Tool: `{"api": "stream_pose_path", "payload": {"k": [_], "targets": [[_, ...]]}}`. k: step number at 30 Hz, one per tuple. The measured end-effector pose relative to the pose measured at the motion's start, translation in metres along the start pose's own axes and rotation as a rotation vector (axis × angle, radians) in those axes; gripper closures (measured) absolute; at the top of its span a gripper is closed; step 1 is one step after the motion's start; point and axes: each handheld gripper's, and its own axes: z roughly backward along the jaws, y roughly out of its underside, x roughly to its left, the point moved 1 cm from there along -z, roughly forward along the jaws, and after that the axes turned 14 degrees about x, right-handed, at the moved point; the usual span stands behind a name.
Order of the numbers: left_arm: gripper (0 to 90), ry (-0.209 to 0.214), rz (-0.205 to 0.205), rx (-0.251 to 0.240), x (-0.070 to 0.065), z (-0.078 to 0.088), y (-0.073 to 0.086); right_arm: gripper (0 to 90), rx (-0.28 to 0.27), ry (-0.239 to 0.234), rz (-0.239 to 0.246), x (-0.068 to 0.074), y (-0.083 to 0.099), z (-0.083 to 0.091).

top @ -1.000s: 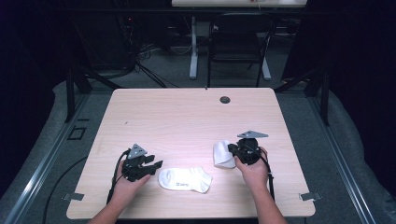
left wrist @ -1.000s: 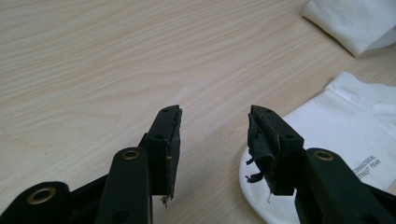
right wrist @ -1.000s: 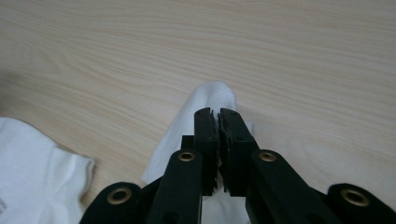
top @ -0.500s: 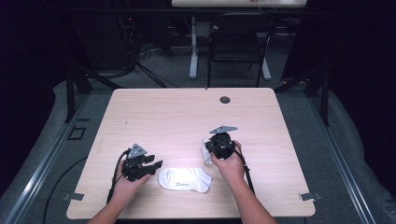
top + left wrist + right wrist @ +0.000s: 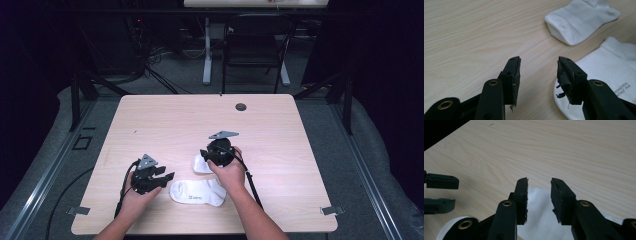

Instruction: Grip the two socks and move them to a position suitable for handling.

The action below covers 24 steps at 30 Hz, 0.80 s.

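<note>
both grippers stand with jaws apart, holding nothing: left gripper (image 5: 167, 176) beside the printed sock (image 5: 197, 192), right gripper (image 5: 539, 197) over a second sock (image 5: 541, 220) whose folded end (image 5: 580, 21) its hand (image 5: 231, 172) partly hides from above.

Bright counter, dark surroundings

Even overhead light falls on the counter (image 5: 165, 125) with soft, faint shadows; the room beyond is nearly black. The high view looks slightly soft.
</note>
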Motion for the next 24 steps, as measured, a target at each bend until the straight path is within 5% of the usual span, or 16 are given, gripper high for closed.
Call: {"api": "stream_pose_path", "payload": {"k": [6,12,24], "targets": [[53.6,-0.002,0.004,-0.003,0.001,-0.001,-0.003,65.9,0.010,0.098,0.018,-0.028,0.016,0.019],[58.3,0.021,-0.001,-0.014,0.000,-0.001,-0.019,66.3,0.057,0.127,-0.007,-0.061,0.044,0.025],[63.8,0.035,-0.010,-0.004,-0.007,-0.027,-0.047,71.1,0.134,0.119,0.005,-0.061,0.069,0.002]]}}
